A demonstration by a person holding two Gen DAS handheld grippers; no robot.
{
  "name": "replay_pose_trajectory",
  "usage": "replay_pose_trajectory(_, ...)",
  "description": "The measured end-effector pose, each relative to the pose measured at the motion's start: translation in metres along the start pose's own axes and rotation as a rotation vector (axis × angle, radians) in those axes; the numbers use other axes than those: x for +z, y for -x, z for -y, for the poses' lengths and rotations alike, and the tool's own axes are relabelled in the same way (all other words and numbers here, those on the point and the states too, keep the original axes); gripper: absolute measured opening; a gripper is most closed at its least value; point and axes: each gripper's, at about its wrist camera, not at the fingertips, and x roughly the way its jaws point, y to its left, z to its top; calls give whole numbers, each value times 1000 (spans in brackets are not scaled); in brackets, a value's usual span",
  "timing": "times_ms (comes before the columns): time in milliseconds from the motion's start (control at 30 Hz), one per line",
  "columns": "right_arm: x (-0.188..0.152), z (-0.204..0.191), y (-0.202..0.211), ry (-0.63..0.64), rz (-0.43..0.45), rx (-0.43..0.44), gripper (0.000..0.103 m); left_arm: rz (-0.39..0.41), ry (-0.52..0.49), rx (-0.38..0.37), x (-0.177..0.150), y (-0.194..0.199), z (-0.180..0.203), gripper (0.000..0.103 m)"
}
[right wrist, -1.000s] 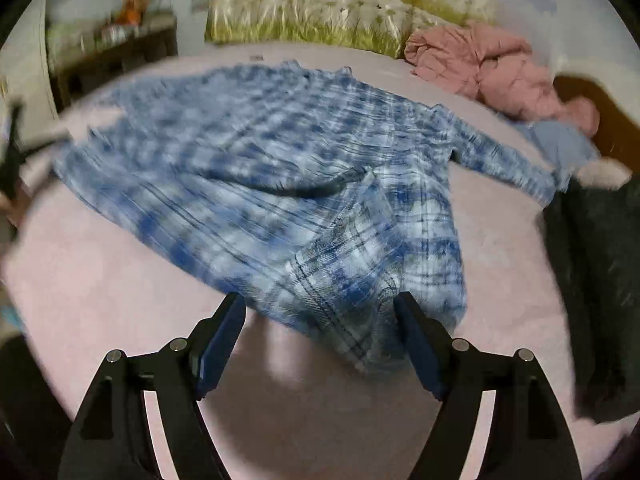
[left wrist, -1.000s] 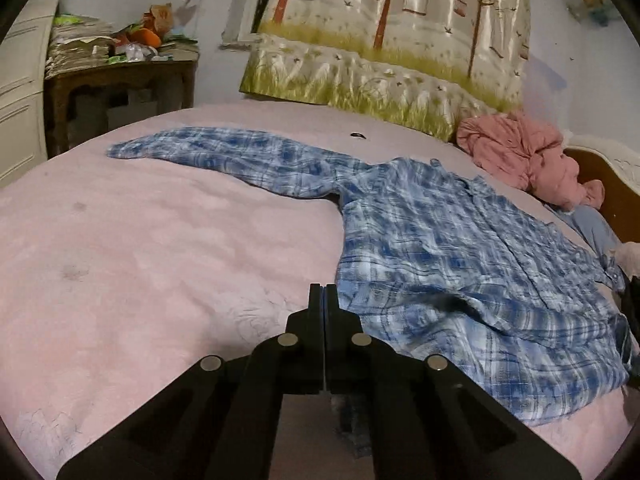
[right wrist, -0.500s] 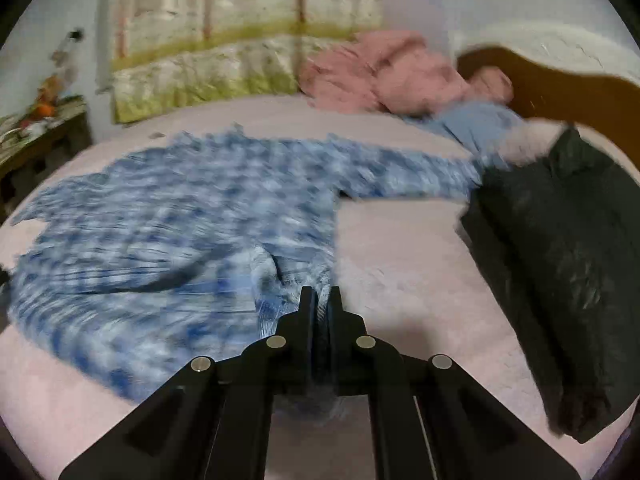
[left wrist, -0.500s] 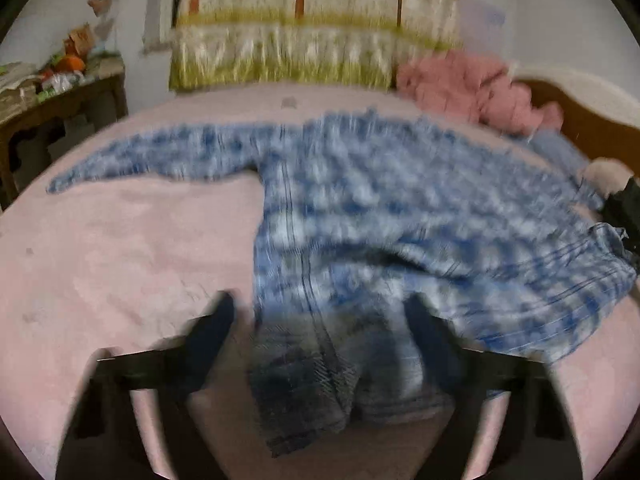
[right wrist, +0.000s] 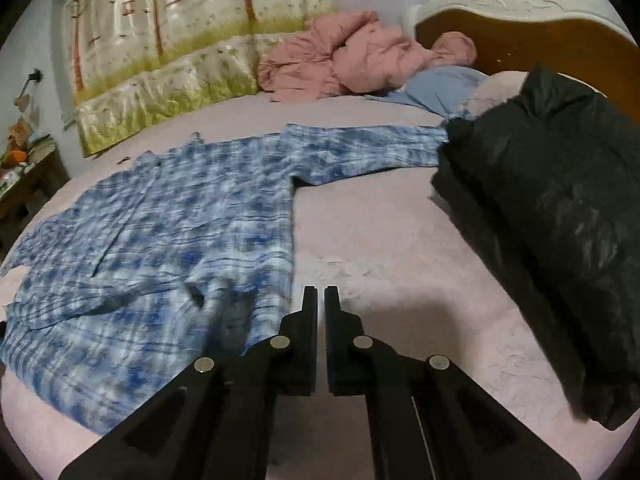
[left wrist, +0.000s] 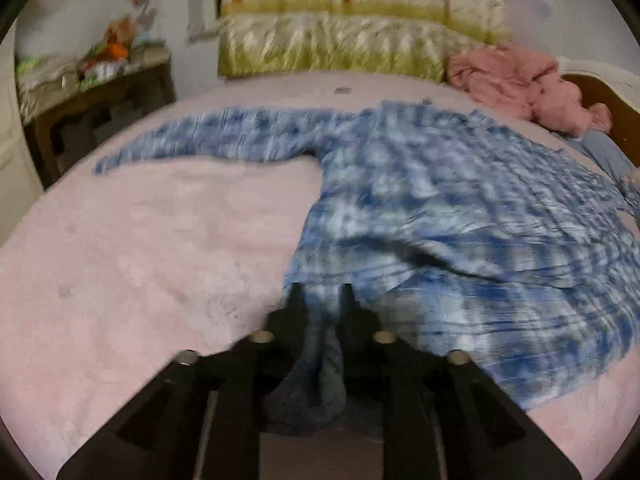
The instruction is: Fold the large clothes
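Meanwhile, left wrist view: left gripper (left wrist: 322,300) pinches a bunched hem corner of the blue plaid shirt (left wrist: 460,216), fabric hanging between its fingers.
Shirt: spread across the pink bedspread (left wrist: 152,248), one sleeve stretched left.
Right wrist view: right gripper (right wrist: 321,300) nearly closed on nothing, just beside the shirt's (right wrist: 180,232) edge.
Far sleeve: reaches the black bag (right wrist: 552,208).
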Motion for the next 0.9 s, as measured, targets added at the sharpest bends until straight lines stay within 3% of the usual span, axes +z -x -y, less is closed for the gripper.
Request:
replay_pose_trajectory(33,-2,-3,8,13,23,1,4,49,-10,-7,-1,11,3,47)
replay_pose_trajectory(67,-5,-7,19,32,59,1,6,119,-18,2,-2,26,5,66)
replay_pose_trajectory(100,-8,-13,33,66,90,26,8,192,-30,27,-4,43,8,73)
replay_pose_trajectory(133,-12,-19,43,93,97,60,16,242,-47,40,-6,57,13,74)
replay_pose_trajectory(167,-18,-25,55,116,94,93,31,273,-67,30,-7,69,18,74)
replay_pose_trajectory(233,-31,-35,66,137,55,139,55,282,-85,-39,-5,82,29,75)
replay_pose_trajectory(267,-38,-38,66,148,10,169,55,267,-93,-85,-2,84,35,78)
replay_pose_trajectory(333,-51,-46,54,178,-99,176,55,219,-118,-173,3,83,52,79)
replay_pose_trajectory(367,-52,-48,50,196,-109,140,50,189,-130,-189,5,78,61,79)
replay_pose_trajectory(400,-52,-50,44,221,-93,33,42,157,-142,-189,9,72,71,79)
replay_pose_trajectory(433,-49,-46,42,211,-68,-43,24,125,-152,-164,13,63,83,79)
replay_pose_trajectory(500,-38,-28,46,122,24,-151,18,78,-146,-62,20,45,100,78)
replay_pose_trajectory(533,-32,-16,46,81,42,-148,18,69,-150,-58,20,40,105,78)
replay_pose_trajectory(600,-24,-4,37,59,-22,-121,18,54,-177,-84,20,29,116,78)
replay_pose_trajectory(733,-25,1,32,98,-24,-106,18,-12,-187,-96,11,8,115,78)
replay_pose_trajectory(800,-34,8,40,26,-29,11,18,-68,-143,-75,10,-7,107,70)
replay_pose_trajectory(833,-40,14,44,-25,-30,47,9,-98,-120,-63,10,-15,104,65)
replay_pose_trajectory(900,-41,28,43,-113,14,29,4,-149,-68,-76,9,-27,95,59)
